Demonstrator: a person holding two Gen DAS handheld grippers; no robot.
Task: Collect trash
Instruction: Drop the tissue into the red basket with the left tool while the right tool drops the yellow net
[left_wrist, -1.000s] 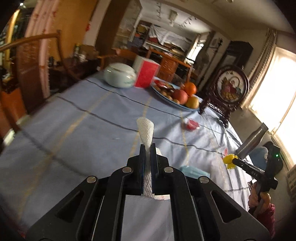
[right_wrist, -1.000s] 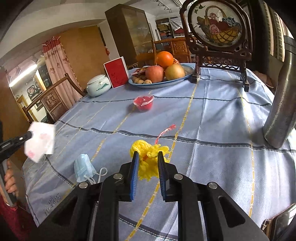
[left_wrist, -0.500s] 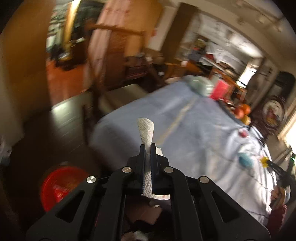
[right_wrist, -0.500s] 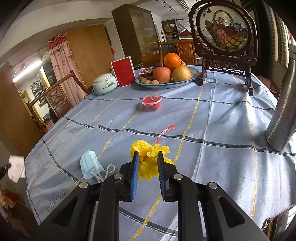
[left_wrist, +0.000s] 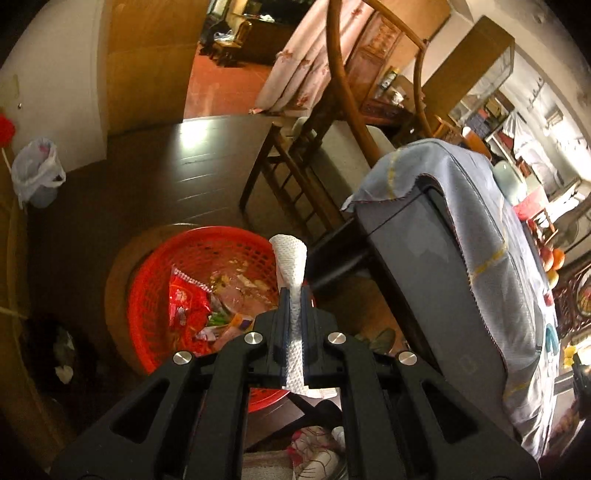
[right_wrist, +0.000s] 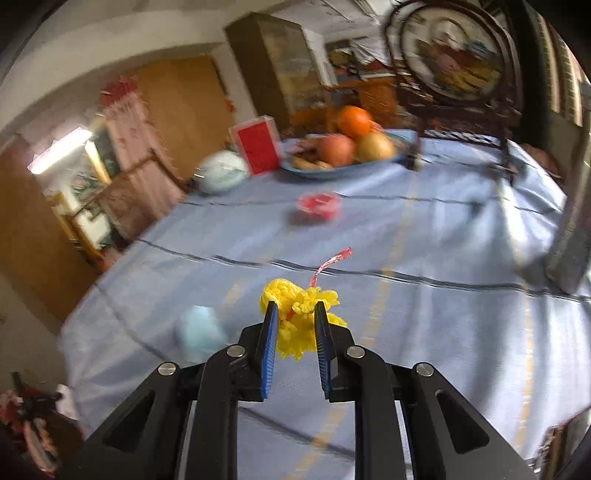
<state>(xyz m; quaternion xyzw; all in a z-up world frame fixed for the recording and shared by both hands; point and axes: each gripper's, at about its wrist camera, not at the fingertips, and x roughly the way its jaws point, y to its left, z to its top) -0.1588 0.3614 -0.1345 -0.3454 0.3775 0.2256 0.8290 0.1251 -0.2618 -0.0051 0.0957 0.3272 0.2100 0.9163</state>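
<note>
My left gripper (left_wrist: 294, 295) is shut on a white paper towel (left_wrist: 291, 258) and hangs over the floor beside the table, above the right rim of a red plastic trash basket (left_wrist: 159, 280) that holds wrappers and scraps. My right gripper (right_wrist: 293, 310) is shut on a yellow mesh wad (right_wrist: 301, 321) with a red strip (right_wrist: 328, 264), held low over the blue tablecloth (right_wrist: 443, 258). A light blue face mask (right_wrist: 199, 330) lies on the cloth to its left. A small red jelly cup (right_wrist: 319, 205) sits further back.
A fruit plate (right_wrist: 343, 162), red box (right_wrist: 258, 147), pale lidded jar (right_wrist: 221, 171) and framed screen (right_wrist: 450, 62) stand at the far side. A metal bottle (right_wrist: 572, 229) stands right. By the basket are a wooden chair (left_wrist: 332, 147) and the table edge (left_wrist: 424, 258).
My left gripper has swung off the table and down over the red basket, still holding the paper towel. My right gripper has shifted a little with the yellow wad; its view is blurred.
</note>
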